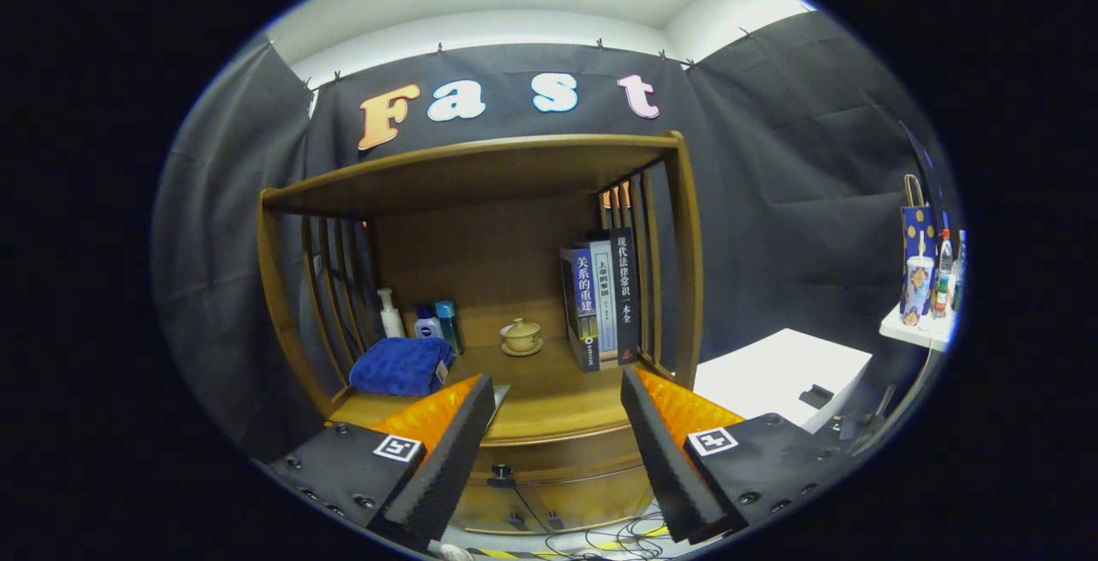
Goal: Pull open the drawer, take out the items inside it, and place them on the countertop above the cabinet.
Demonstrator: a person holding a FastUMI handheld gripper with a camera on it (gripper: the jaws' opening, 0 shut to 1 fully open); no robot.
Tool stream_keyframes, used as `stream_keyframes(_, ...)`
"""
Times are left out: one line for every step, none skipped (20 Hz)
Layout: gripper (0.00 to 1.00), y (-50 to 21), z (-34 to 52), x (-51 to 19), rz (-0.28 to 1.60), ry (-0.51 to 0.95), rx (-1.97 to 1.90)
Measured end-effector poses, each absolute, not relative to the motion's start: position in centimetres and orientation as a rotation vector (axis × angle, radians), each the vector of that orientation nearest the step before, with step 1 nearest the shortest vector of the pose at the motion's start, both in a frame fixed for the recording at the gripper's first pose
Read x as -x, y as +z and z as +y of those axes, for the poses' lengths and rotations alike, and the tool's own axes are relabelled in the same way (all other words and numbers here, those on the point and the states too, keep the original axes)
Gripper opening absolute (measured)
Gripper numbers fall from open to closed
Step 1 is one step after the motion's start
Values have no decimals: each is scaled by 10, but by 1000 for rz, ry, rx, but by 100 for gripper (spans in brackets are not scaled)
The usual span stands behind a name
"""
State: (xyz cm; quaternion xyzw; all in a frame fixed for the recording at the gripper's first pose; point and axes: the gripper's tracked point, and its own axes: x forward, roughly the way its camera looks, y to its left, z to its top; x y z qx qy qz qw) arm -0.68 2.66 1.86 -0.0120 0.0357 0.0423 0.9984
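Note:
A wooden cabinet [480,201] stands ahead with an open shelf above its countertop [549,407]. Below the countertop's front edge is the drawer [558,475], closed, with a small dark knob [501,477] on its front. My gripper [558,437] is open, its two fingers spread wide with nothing between them. The knob lies between the fingers, lower down and nearer the left one, a short way beyond them. The drawer's contents are hidden.
On the countertop lie a folded blue towel [401,365], a white pump bottle [390,314], two small bottles [437,325], a tea cup on a saucer [521,336] and upright books [602,299]. A white box [776,372] sits right of the cabinet. Cables [600,535] trail on the floor.

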Motion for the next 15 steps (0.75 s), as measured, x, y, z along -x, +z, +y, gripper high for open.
stream_keyframes(98,23,24,12,67,80,31)
stream_keyframes(98,25,24,15,62,78,35)
stream_keyframes(98,27,25,18,60,82,36)
stream_keyframes(98,28,27,19,58,86,36)
stream_keyframes(98,29,29,20,57,90,39)
stream_keyframes(98,29,29,20,56,92,41)
stream_keyframes(98,28,31,21,56,95,43)
stream_keyframes(98,28,33,20,58,99,43)
stream_keyframes(98,27,35,21,60,102,40)
stream_keyframes(98,26,36,19,62,105,36)
stream_keyframes(98,25,36,20,65,105,34)
stream_keyframes(98,24,36,19,66,104,32)
stream_keyframes(98,24,36,18,65,104,31)
stream_keyframes(98,24,35,18,65,101,30)
stream_keyframes(98,24,34,19,65,97,31)
